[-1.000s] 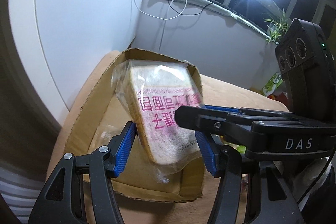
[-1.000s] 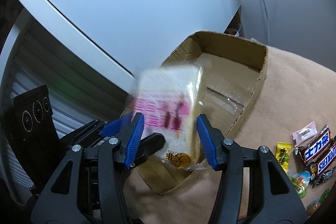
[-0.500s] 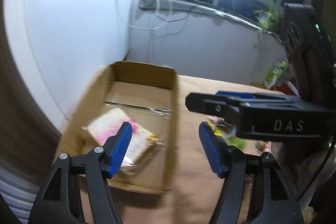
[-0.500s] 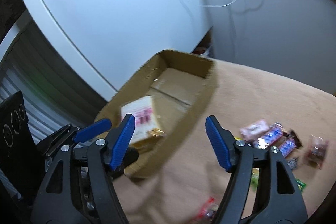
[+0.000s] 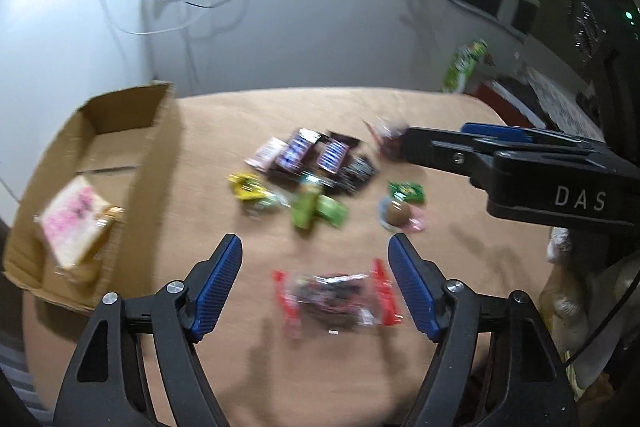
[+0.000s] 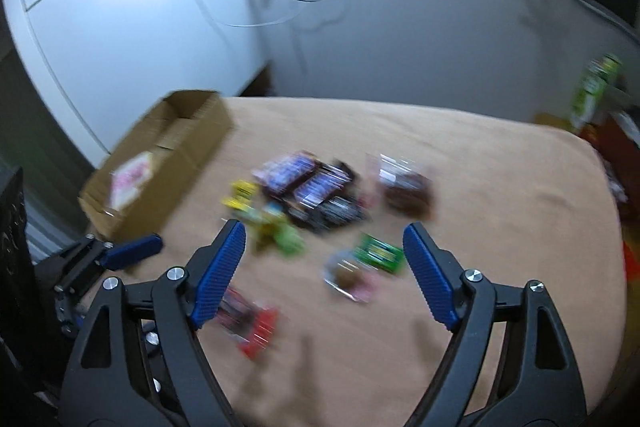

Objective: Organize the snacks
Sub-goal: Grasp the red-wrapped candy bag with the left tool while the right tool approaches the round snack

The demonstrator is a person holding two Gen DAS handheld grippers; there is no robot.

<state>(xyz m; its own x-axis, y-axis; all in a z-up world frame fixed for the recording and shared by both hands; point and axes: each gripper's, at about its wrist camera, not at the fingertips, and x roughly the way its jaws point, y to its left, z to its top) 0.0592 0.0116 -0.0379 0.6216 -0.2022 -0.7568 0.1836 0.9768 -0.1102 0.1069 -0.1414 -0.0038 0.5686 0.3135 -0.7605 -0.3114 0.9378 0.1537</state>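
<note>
Swinging both claws off the box, back to the snack pile

Bread packet (image 5: 74, 223) now lies flat inside the cardboard box (image 5: 156, 135), at its near end, pink print up. That's the big soft item, so it went in first as a base layer; my guess is the small stuff stacks on or beside it.

Left gripper (image 5: 314, 283) is released, nothing between the pads. It sits over the red-ended clear packet (image 5: 340, 297), which lies framed between the blue pads, not touched. Right gripper (image 6: 324, 275) is also spread wide and empty, over the green sachet (image 6: 378, 253) and the round wrapped sweet (image 6: 350, 277). Both point down at the tan tablecloth (image 5: 440, 131), likely lining up the next pick.

Rest of the pile sits mid-table, well apart from the box: chocolate bars (image 5: 312, 157), yellow sachet (image 5: 246, 187), green packets (image 5: 316, 211), dark clear bag (image 6: 404, 189). Motion blur hides the labels.

Versus a second ago: both claws then bracketed the bread packet above the box. Since then it has dropped in, both sets of jaws have just been opening with nothing in them, and both views have swung from box to pile.
</note>
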